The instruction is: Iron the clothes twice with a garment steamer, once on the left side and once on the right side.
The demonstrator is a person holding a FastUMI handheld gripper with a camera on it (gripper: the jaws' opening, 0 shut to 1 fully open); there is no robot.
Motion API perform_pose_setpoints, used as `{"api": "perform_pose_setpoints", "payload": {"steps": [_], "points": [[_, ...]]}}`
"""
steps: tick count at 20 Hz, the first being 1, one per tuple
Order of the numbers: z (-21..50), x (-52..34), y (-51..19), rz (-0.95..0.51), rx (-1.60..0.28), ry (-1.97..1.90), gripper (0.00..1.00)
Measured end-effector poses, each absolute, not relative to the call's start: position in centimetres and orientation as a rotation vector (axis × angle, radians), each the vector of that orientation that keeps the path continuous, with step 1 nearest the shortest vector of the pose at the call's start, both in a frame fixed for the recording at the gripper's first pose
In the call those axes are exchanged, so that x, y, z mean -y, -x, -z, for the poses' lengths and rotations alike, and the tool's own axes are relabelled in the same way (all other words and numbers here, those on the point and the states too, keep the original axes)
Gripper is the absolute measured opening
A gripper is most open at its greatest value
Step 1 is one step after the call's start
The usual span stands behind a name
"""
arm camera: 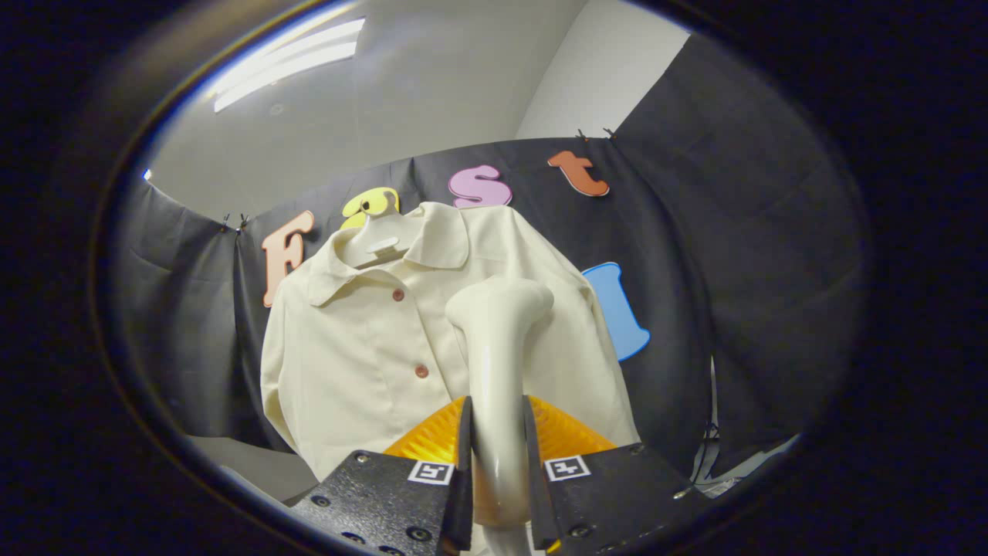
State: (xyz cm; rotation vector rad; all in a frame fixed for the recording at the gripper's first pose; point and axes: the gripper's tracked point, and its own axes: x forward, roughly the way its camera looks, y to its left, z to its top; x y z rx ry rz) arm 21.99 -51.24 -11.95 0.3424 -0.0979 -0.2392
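A cream button-up shirt [363, 347] hangs on a white hanger [380, 235] against the booth's black wall, its front facing me. My gripper [498, 440] is shut on the handle of a cream garment steamer [498, 340], both fingers pressing its sides. The steamer's head rises ahead of the fingers and sits in front of the shirt's right half, near chest height. Whether the head touches the cloth cannot be told. The steamer hides part of the shirt's right front.
A grey table surface [255, 463] lies below the shirt to the left. Cables and a pale object [722, 471] sit low at the right by the wall. A ceiling light [285, 58] glows overhead.
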Motion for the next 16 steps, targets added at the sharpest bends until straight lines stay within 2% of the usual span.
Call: {"api": "perform_pose_setpoints", "payload": {"steps": [16], "points": [[22.5,51.8,-16.7,0.301,-0.044,-0.417,0.29]]}}
